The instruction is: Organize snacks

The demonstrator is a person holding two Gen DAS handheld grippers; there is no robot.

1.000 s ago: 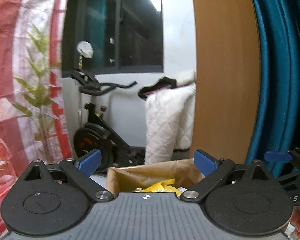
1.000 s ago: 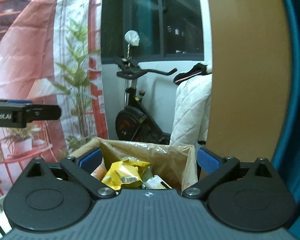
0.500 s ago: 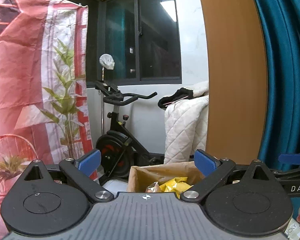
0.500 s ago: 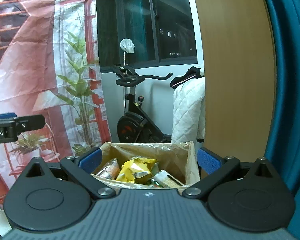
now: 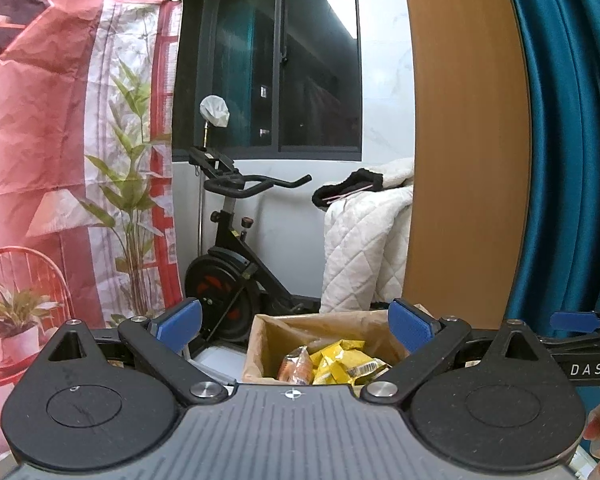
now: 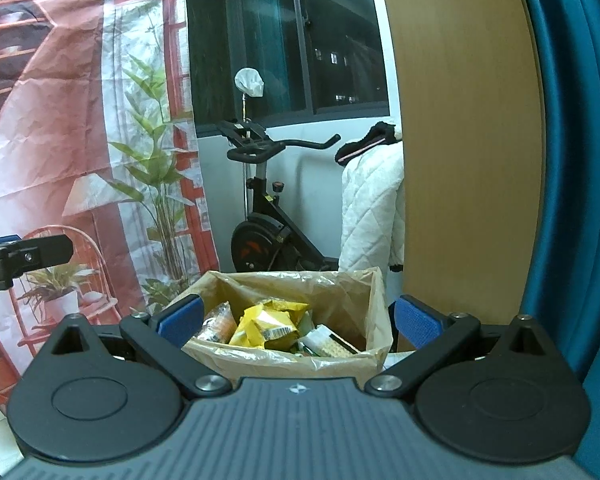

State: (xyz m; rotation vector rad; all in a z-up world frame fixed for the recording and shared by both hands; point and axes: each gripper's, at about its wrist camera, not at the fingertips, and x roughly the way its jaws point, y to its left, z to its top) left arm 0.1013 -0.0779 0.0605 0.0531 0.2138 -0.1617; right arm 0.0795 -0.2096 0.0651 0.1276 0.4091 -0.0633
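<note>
- We see a red and white printed backdrop (image 5: 60,160) filling the left of the scene, with a teal curtain (image 6: 572,160) on the far right and a wooden panel (image 5: 460,140) just beside it.
- An exercise bike (image 6: 268,232) stands at the far wall under a dark window (image 5: 316,72), and a white quilted cover (image 5: 364,240) hangs to its right.
- Our left gripper (image 5: 294,326) holds its blue-padded fingers (image 5: 178,320) spread wide with nothing between them.
- Our right gripper (image 6: 296,322) is likewise spread wide and holds nothing (its blue pads sit on either side of the box in its view).
- A cardboard box (image 6: 364,300) lined with a thin plastic bag sits just ahead of both grippers, nearer to the right one.
- Inside the box lie the snacks: a yellow packet (image 6: 268,320) in the middle, an orange packet (image 6: 220,320) touching it on the left, and a pale cracker pack (image 6: 328,342) on the right.
</note>
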